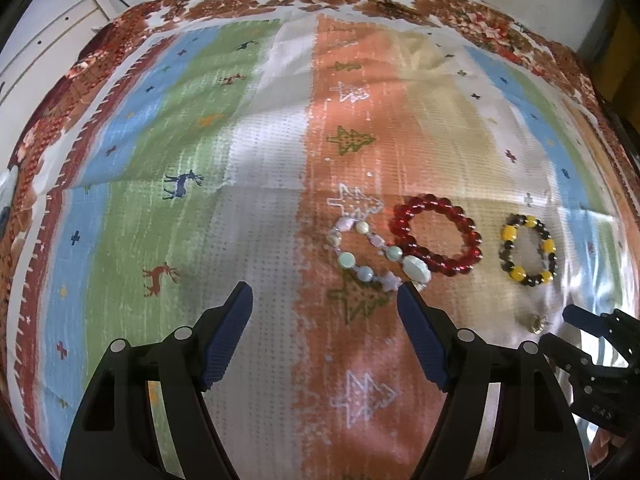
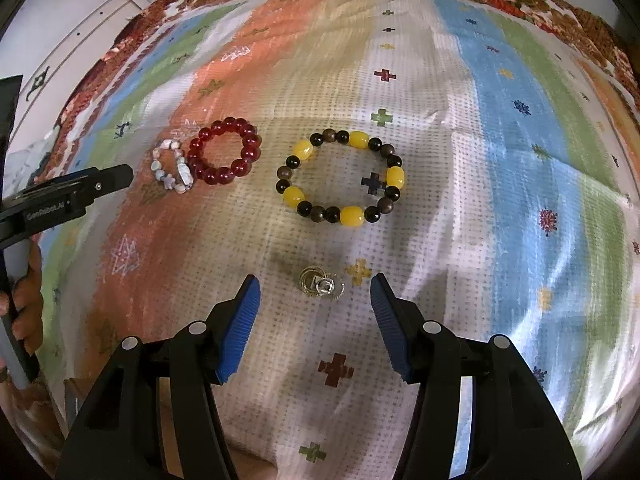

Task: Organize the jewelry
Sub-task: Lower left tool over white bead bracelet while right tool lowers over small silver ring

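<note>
Currently both grippers hover over the striped cloth (image 2: pixel 500 128), nothing held. Right gripper (image 2: pixel 315 288): fingers spread wide, the small silver ring cluster (image 2: pixel 321 284) sits on the cloth right between the fingertips, not touched by either pad. Yellow-and-dark bead bracelet (image 2: pixel 340 176) lies flat just beyond the rings, straight ahead. Red bead bracelet (image 2: pixel 225 151) is further left, touching the pale stone bracelet (image 2: pixel 173 172) on its left side. Left gripper (image 1: pixel 325 294): fingers also apart. Pale stone bracelet (image 1: pixel 374 254) lies just ahead of its right fingertip (image 1: pixel 408 296), red one (image 1: pixel 436 236) touching it, yellow-and-dark one (image 1: pixel 528 250) well to the right.
</note>
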Motion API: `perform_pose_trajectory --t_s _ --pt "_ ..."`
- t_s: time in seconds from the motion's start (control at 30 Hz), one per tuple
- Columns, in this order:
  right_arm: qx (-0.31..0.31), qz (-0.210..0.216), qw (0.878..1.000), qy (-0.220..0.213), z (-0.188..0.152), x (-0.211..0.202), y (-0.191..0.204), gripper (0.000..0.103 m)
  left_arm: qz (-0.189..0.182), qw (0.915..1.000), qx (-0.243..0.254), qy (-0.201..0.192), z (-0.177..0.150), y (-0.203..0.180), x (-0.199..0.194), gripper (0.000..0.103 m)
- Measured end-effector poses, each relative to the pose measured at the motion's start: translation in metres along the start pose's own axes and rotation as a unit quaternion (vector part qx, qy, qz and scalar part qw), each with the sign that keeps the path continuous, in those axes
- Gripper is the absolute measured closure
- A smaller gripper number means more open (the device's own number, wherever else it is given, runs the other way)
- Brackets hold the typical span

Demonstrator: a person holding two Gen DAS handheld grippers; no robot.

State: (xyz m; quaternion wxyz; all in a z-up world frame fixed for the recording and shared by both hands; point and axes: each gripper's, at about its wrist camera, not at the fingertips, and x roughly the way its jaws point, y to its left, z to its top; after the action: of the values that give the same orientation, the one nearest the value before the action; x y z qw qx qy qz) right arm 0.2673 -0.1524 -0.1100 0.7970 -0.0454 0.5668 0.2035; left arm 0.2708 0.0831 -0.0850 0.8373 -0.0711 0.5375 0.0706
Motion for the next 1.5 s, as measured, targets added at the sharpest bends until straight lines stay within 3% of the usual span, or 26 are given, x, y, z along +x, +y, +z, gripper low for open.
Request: perform_pose_trajectory --t_s 0.47,1.0,1.23,1.43,1.47,1.5 --pt "-0.009 -0.011 1.000 0.016 0.003 0.015 0.000 0.046 0.008 0.9999 -0.010 0.006 0.017 0.004 0.029 0.029" --pt "-0.009 -0.009 1.000 0.026 0.006 0.022 -0.001 0.046 0.048 0.9987 0.011 0.013 0.023 0.000 0.050 0.031" --pt "-0.013 -0.010 0.999 0.027 0.007 0.023 0.000 0.047 0.042 0.9989 0.014 0.014 0.022 0.001 0.049 0.053" --pt "-0.008 -0.026 0.999 0.028 0.007 0.022 -0.007 0.068 0.034 0.9992 0.017 0.016 0.022 0.001 0.048 0.084" --pt "-0.009 -0.024 0.999 0.027 0.006 0.021 -0.008 0.079 0.032 0.9992 0.019 0.017 0.022 0.001 0.048 0.091" --pt "-0.011 -0.021 0.999 0.027 0.006 0.021 -0.007 0.083 0.027 0.9992 0.024 0.017 0.022 0.000 0.048 0.092"
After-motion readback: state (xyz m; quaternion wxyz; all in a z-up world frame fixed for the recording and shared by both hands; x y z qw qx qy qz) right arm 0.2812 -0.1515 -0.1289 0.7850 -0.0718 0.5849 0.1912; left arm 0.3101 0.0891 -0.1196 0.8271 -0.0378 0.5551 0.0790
